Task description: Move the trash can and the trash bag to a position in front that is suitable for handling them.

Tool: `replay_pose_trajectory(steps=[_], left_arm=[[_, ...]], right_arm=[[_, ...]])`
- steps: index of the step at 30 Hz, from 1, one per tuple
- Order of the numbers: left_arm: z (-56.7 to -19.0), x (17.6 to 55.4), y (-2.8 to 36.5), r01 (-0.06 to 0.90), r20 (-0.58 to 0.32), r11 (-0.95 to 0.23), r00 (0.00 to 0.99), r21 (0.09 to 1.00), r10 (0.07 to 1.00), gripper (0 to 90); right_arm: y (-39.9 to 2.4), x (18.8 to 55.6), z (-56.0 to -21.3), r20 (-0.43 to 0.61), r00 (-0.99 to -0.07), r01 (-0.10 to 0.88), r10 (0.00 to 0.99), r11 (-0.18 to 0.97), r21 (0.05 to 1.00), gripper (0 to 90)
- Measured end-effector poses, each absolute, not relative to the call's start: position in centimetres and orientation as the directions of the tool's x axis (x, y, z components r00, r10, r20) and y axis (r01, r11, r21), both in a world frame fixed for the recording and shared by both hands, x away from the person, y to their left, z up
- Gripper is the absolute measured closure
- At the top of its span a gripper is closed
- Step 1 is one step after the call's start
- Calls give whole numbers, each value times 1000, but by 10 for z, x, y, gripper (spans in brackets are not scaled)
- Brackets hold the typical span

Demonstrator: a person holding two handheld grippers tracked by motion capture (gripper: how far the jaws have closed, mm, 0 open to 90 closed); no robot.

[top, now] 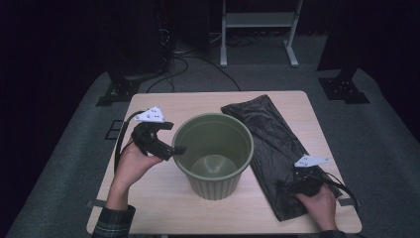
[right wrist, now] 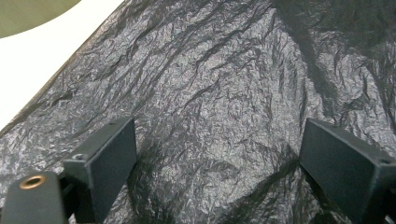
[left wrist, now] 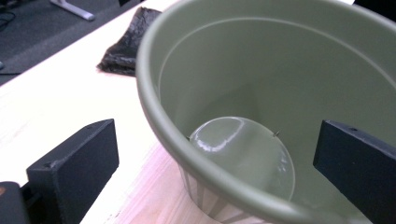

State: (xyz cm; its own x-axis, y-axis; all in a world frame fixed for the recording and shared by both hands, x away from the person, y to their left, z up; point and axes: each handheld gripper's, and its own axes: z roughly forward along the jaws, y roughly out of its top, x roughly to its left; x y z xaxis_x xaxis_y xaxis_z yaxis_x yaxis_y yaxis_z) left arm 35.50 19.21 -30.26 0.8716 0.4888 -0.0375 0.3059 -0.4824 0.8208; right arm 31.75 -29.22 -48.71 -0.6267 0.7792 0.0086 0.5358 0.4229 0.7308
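Note:
A green plastic bin stands upright in the middle of the light wooden table. A crumpled black plastic bag lies flat to its right. My left gripper is open at the bin's left rim. In the left gripper view the rim passes between the wide jaws of the left gripper, one jaw outside and one inside the bin. My right gripper is open over the bag's near end. In the right gripper view, the right gripper holds its jaws apart just above the bag.
The bin holds nothing visible on its shiny bottom. The bag's far end reaches toward the table's back edge. Beyond the table are grey floor, black stand bases, cables and a white frame.

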Motion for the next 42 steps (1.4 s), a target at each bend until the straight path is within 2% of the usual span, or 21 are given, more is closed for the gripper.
replay_pose_trajectory(steps=[8,14,25,29,42], left_arm=[[-290,336,216,296,-20,-452,853,842,522,0],[-298,317,232,304,-17,-444,840,843,542,0],[-345,299,236,316,1,-444,814,839,581,0],[-370,301,232,330,1,-452,807,829,591,0],[-416,310,228,370,7,-484,788,793,615,0]], right_arm=[[-292,318,-487,9,-627,536,779,423,731,96],[-292,318,-487,9,-627,536,779,423,731,96],[-292,317,-487,8,-627,535,779,423,731,95],[-292,317,-487,8,-629,535,778,425,730,94],[-292,317,-487,9,-630,535,776,425,730,93]])
